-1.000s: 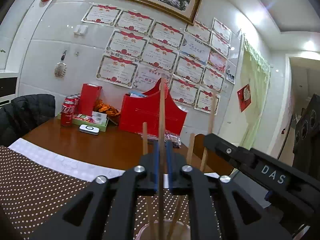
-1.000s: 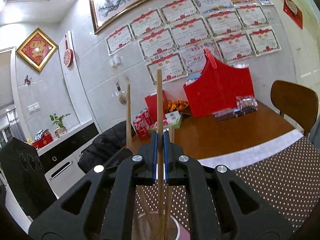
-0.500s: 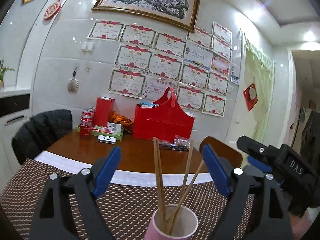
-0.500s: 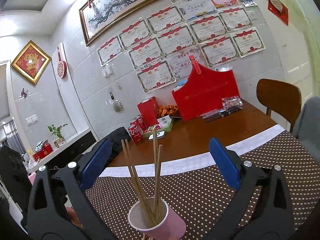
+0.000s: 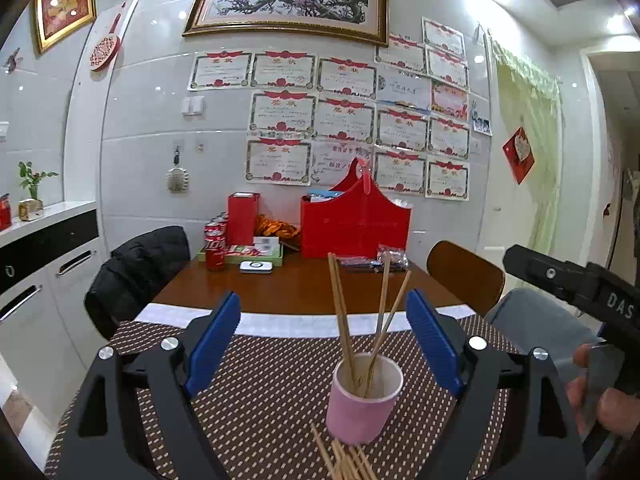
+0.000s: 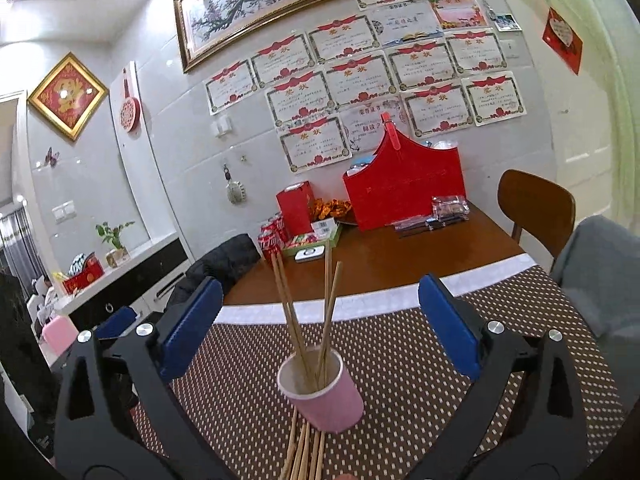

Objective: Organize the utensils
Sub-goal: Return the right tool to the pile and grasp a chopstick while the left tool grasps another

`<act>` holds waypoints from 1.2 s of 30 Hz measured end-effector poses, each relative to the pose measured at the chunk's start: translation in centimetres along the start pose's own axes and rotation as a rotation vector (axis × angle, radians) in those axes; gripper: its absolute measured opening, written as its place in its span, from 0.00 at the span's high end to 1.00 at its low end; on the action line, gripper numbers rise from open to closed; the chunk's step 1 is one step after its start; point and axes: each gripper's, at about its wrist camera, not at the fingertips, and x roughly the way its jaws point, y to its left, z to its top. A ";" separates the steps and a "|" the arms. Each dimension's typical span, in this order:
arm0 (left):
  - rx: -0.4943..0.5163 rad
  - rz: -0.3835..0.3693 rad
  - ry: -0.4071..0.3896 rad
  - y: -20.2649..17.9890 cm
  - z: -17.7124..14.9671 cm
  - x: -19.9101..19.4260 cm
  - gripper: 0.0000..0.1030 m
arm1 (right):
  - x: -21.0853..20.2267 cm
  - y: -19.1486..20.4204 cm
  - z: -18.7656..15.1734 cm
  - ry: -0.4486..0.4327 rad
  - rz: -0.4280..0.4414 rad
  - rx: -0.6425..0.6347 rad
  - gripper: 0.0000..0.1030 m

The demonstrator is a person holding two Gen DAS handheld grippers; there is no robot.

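A: Chopsticks first: we see four thin wooden chopsticks (image 5: 344, 312) standing in the small pink paper cup (image 5: 362, 398), long axes close to upright, tips fanned apart; two lean away to the left of the left gripper (image 5: 326, 346), two tilt to its right.

B: From the right gripper (image 6: 320, 330) we read the same: the cup (image 6: 320, 394) sits just ahead and below, midway between its blue pads (image 6: 192, 326), and the sticks (image 6: 298, 320) rise through the gap without touching either pad.

A: Both sets of tongs are spread wide, their jaws having just been opening, with nothing pinched.

B: Nearer to us than the cup, a loose bundle of wooden chopsticks (image 6: 306, 450) lies flat on the brown dotted woven placemat (image 6: 400, 360), long axes running from us toward the cup, far ends touching or tucked beside its base.

A: Beyond the tongs we see bare brown wooden tabletop (image 5: 296, 288), then a red paper gift bag (image 5: 354, 224), red soda cans (image 5: 214, 250) and a small white box (image 5: 256, 267) by the wall. Nothing stands between the tongs and the cup.

B: To the right of the left gripper, a hand (image 5: 596, 396) grips the other black tool.
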 end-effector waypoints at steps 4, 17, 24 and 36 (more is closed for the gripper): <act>0.008 0.022 0.032 0.4 -0.2 -2.0 0.19 | -1.9 0.8 -0.6 0.039 -0.013 -0.025 0.06; -0.019 0.054 0.131 2.9 -3.9 -5.7 0.19 | -5.6 1.3 -5.3 0.195 -0.034 -0.060 0.06; -0.006 0.045 0.196 3.0 -6.5 -5.8 0.19 | -6.2 1.2 -7.0 0.240 -0.036 -0.068 0.06; 0.046 0.033 0.359 2.4 -11.7 -3.3 0.19 | -4.8 -1.2 -10.2 0.328 -0.068 -0.015 0.06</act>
